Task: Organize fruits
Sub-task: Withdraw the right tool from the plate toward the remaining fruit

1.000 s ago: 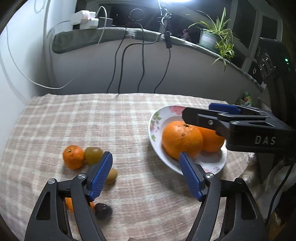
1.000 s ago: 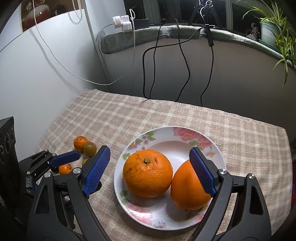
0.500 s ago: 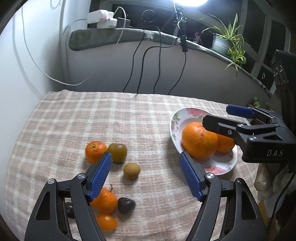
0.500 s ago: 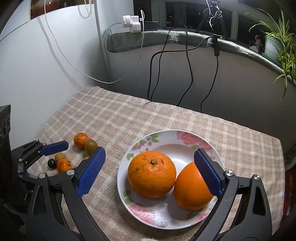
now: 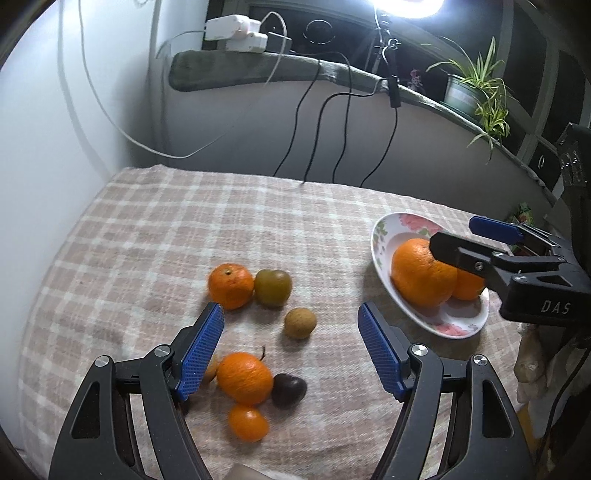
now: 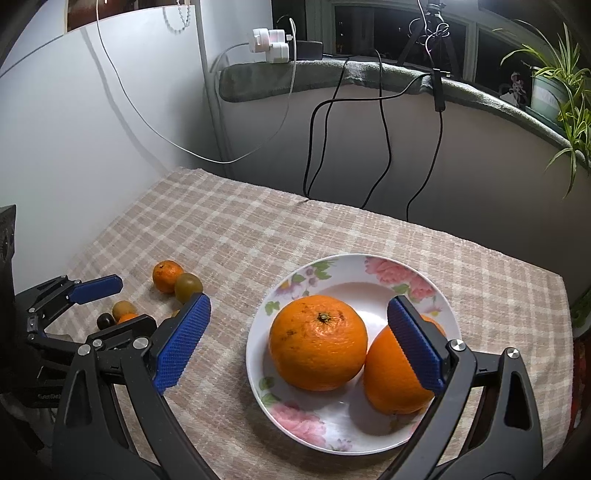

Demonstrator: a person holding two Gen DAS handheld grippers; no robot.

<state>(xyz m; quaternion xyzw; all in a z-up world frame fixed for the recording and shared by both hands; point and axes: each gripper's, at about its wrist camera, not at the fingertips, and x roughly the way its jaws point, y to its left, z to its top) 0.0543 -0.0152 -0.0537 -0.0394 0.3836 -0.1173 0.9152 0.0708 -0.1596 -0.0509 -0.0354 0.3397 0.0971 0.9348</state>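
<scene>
A floral plate (image 6: 406, 280) holds two big oranges (image 6: 317, 341) at the table's right; it also shows in the left wrist view (image 5: 380, 236). Several small fruits lie on the checked cloth at the left: a mandarin (image 5: 231, 285), a green-brown fruit (image 5: 272, 287), a tan round fruit (image 5: 300, 323), a stemmed orange (image 5: 244, 376), a dark plum (image 5: 289, 387) and a small orange one (image 5: 248, 421). My left gripper (image 5: 290, 345) is open and empty above the small fruits. My right gripper (image 6: 295, 339) is open and empty over the plate.
A wall with hanging cables (image 5: 332, 140) stands behind the table. A sill holds a power strip (image 5: 236, 33) and a potted plant (image 5: 476, 92). The white wall (image 5: 44, 129) borders the left edge. The cloth (image 5: 221, 221) covers the table.
My left gripper has pulled back and leftward from the plate, so the group of small fruits now lies between its fingers. My right gripper has backed off slightly from the plate.
</scene>
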